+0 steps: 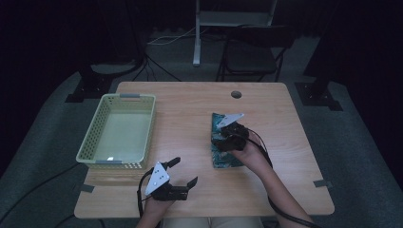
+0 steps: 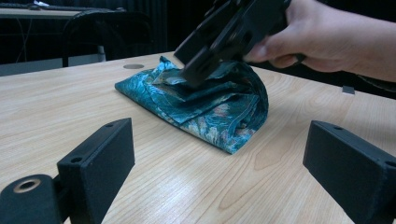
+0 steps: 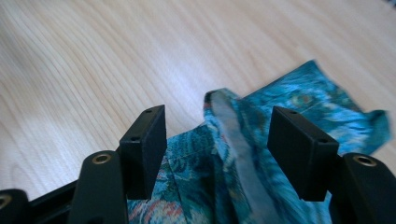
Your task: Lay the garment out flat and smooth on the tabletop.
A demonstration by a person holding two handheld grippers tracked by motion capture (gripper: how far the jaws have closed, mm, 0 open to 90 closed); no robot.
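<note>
High view: the wooden counter [image 1: 190,102] carries a pale green basket [image 1: 97,151] at its left and a folded teal patterned cloth [image 1: 219,159] right of centre. The right tongs [image 1: 227,134], held from above by a hand whose forearm enters from the lower right, sit over the cloth. The left tongs [image 1: 183,172] rest low near the front edge, jaws spread and empty, pointing towards the cloth.

Left gripper view: own jaws stand wide apart over bare counter; beyond them the cloth [image 2: 205,105] lies bunched, with the right tongs [image 2: 198,70] angled down onto its upper fold.

Right gripper view: jaws part-open astride a raised fold of cloth [image 3: 233,135], pads not pressing it.
</note>
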